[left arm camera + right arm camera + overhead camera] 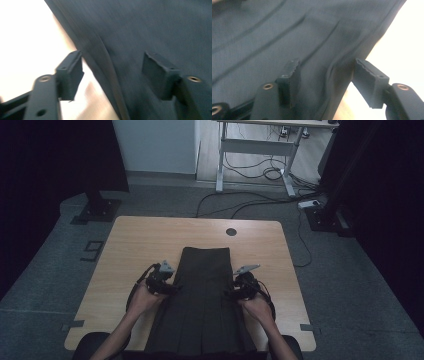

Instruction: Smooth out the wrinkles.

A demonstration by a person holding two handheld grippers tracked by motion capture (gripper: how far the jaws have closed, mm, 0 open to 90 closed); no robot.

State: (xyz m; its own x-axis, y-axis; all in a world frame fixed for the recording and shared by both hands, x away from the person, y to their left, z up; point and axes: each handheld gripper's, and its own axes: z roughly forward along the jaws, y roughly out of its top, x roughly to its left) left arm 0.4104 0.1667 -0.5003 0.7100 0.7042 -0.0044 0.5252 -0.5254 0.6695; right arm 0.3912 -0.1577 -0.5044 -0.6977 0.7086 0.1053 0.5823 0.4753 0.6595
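Note:
A dark pleated skirt (pixel 205 295) lies flat on the wooden table (pixel 145 240), reaching from mid-table to the front edge. My left gripper (pixel 172 287) hovers at the skirt's left edge. In the left gripper view the gripper (pixel 112 62) is open, straddling the skirt's (pixel 155 30) hem line, one pad over bare wood and the other over cloth. My right gripper (pixel 231 292) is at the skirt's right edge. In the right gripper view it (pixel 328 67) is open too, with a raised fold of the skirt (pixel 274 32) between the pads but not pinched.
A black round grommet (pixel 231 231) sits in the table beyond the skirt's far end. Black stand bases (pixel 97 210) (pixel 325 217) flank the table's back corners. Cables (pixel 260 202) cross the floor before a white desk frame (pixel 255 147).

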